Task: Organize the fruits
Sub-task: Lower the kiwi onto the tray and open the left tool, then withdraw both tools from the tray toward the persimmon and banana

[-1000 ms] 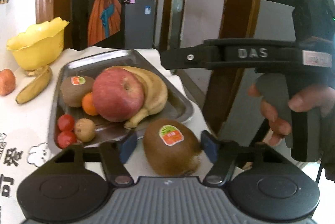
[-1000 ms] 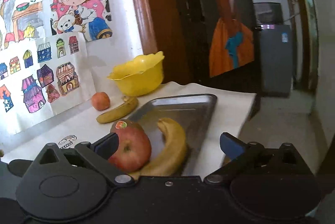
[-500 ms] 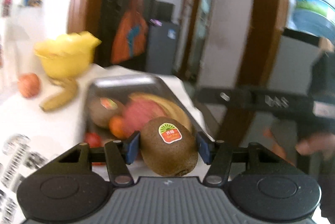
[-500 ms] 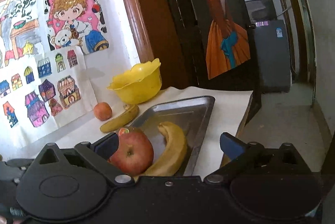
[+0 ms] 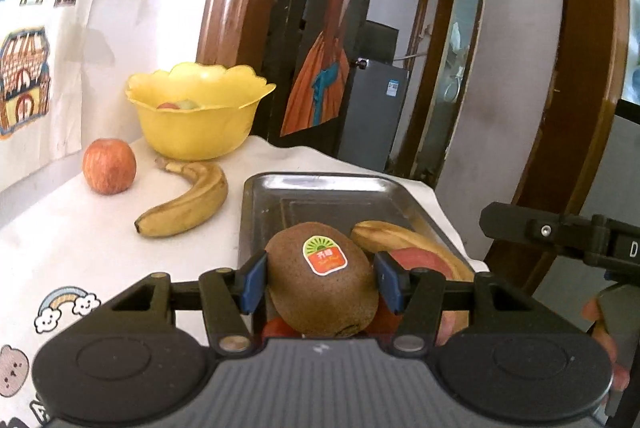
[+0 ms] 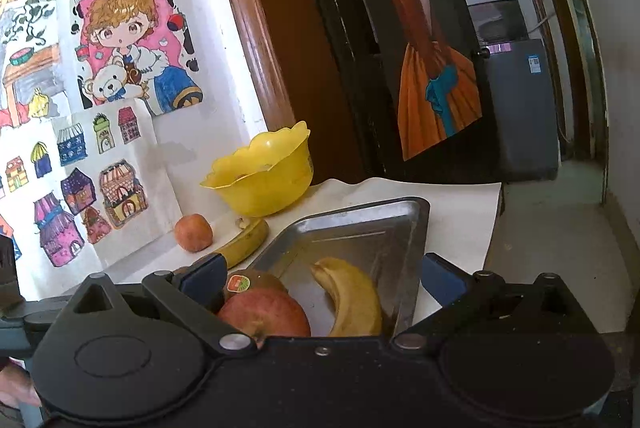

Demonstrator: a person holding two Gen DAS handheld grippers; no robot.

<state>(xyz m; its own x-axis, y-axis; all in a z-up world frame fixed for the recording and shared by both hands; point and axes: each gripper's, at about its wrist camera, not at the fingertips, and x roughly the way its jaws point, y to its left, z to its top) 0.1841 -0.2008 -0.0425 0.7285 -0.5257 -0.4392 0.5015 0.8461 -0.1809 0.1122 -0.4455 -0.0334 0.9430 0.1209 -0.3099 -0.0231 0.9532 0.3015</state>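
The left gripper (image 5: 320,278) is clenched on a brown kiwi (image 5: 322,278) with a green and orange sticker, its two blue pads pressed against the fruit's sides, and it holds the kiwi lifted above the near end of a metal tray (image 5: 320,187). The tray lies on the white-covered tabletop (image 5: 80,244) close to its right edge, and the far half of the tray is bare metal. In the near half lie a banana (image 6: 352,296), a red apple (image 6: 266,312) and a second kiwi (image 6: 250,282) with the same kind of sticker, tucked behind the apple; something red shows just under the held kiwi, too hidden to name. The right gripper (image 6: 320,280) is released, its jaws spread wide with nothing between the pads, and it hangs over the near end of the tray. Toward the far left corner of the tabletop, by the wall of drawings, stands a yellow bowl (image 5: 196,111) with scalloped rim and some fruit inside. Just in front of it a second banana (image 5: 188,199) lies on the cloth, and a second apple (image 5: 109,165) sits to its left, near the back edge.
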